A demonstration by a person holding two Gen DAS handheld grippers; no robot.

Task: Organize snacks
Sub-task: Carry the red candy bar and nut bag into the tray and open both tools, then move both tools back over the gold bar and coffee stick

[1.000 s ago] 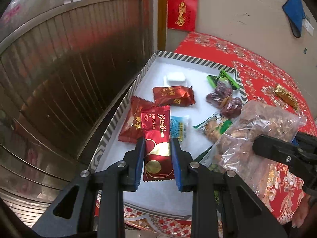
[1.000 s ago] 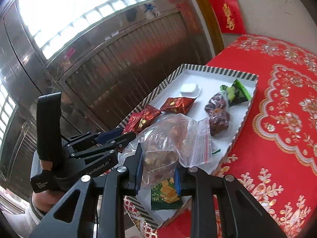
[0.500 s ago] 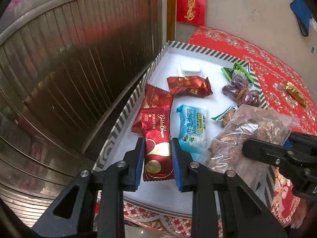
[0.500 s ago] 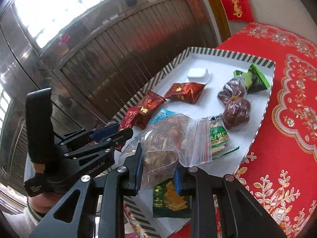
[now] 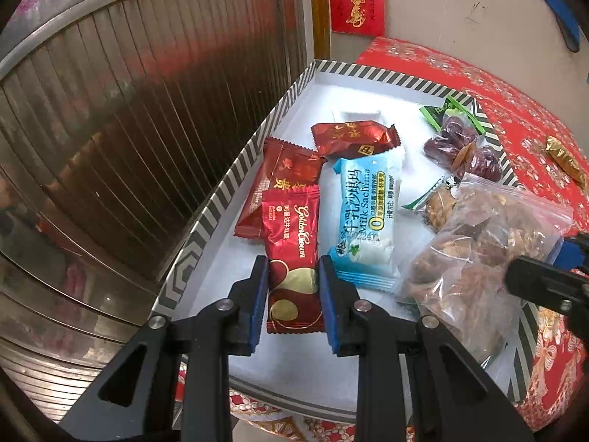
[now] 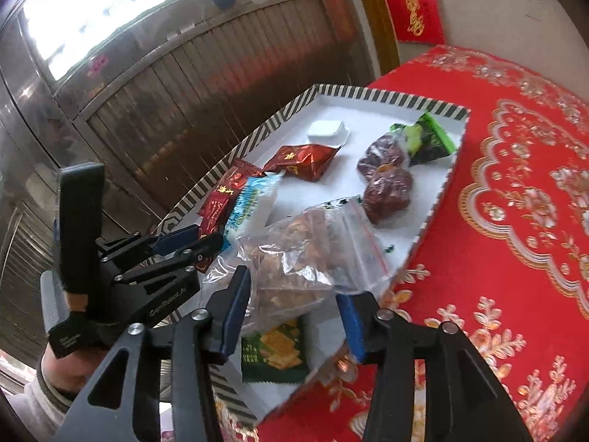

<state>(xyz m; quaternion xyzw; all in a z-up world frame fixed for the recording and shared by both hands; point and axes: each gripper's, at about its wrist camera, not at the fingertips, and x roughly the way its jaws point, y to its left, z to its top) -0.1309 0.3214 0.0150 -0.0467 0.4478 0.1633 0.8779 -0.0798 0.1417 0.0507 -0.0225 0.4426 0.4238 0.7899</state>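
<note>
A white tray with a striped rim [image 5: 221,191] [image 6: 441,199] holds several snacks. My left gripper [image 5: 292,283] [image 6: 184,243] sits low over the tray's near left corner. Its jaws are just starting to open, and the pads still touch a red Golden Crown bar [image 5: 291,243] lying flat on the tray. My right gripper [image 6: 292,305] [image 5: 545,280] is opening. A clear zip bag of nuts [image 6: 305,254] [image 5: 478,258] rests on the tray between its jaws, and the right pad stands apart from it.
In the tray lie a blue Milk Sachima packet [image 5: 368,213], two red packets [image 5: 283,173] [image 5: 353,138], dates [image 6: 386,191], a green packet [image 6: 427,140], a white cup [image 6: 325,129] and a cracker pack [image 6: 276,350]. A gold candy [image 5: 563,158] lies on the red cloth [image 6: 515,221]. A metal shutter [image 5: 129,129] stands to the left.
The right jaws have spread apart and the nut bag has settled onto the tray. The left gripper has sunk toward the tray with the red bar, and its jaws are slightly wider.
</note>
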